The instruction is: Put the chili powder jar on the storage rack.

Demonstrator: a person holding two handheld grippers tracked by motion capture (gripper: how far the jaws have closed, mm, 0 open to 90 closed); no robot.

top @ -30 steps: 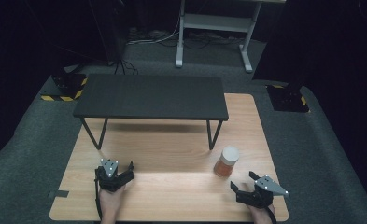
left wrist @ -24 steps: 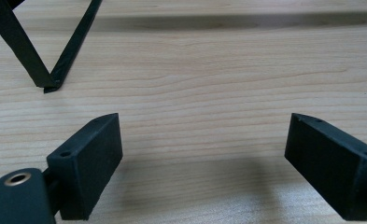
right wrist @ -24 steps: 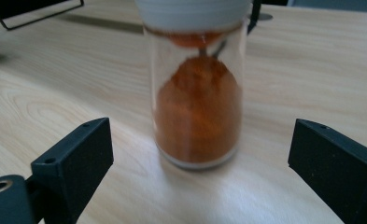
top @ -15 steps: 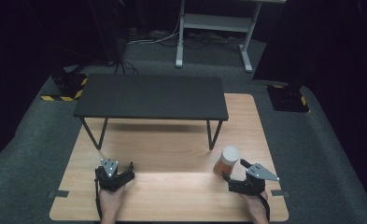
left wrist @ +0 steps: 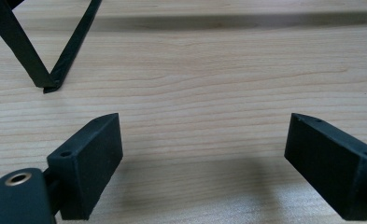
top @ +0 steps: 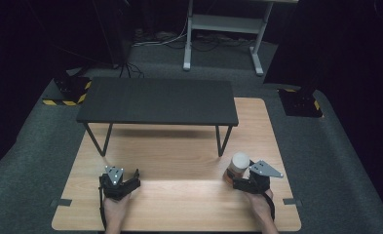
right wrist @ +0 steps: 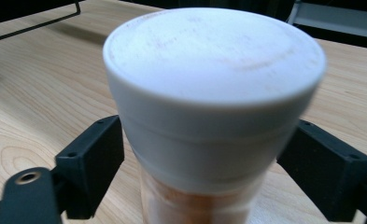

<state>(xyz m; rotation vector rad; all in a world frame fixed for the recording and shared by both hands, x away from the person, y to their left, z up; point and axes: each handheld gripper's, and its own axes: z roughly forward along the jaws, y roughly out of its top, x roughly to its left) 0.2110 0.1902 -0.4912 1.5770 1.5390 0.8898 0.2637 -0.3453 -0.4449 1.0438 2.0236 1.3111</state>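
Right now the right gripper (top: 239, 179) has its jaws on either side of a clear jar (right wrist: 209, 154) with a broad white lid (right wrist: 214, 60), and those jaws have just been closing around it; from the right gripper view the pads sit just beside the jar's wall below the lid, and I cannot tell whether they press on it yet. The jar stands upright on the wooden counter (top: 179, 161), directly between the jaws, with something orange-brown filling its lower part. It looks like rigid plastic, fairly light, smooth-sided and so a bit slippery; my guess is the safest hold is on the straight wall just under the lid's rim, where the lip would stop it sliding down. Squeezing the lid itself might pop it loose. Across from it, the left gripper (top: 125, 181) rests low on the counter with its jaws wide apart and nothing between them, well apart from the jar. Ahead of both sets of jaws stands a low black shelf (top: 157, 100) on thin legs (left wrist: 55, 51); its near right leg is not far beyond the jar and could catch a forward move.
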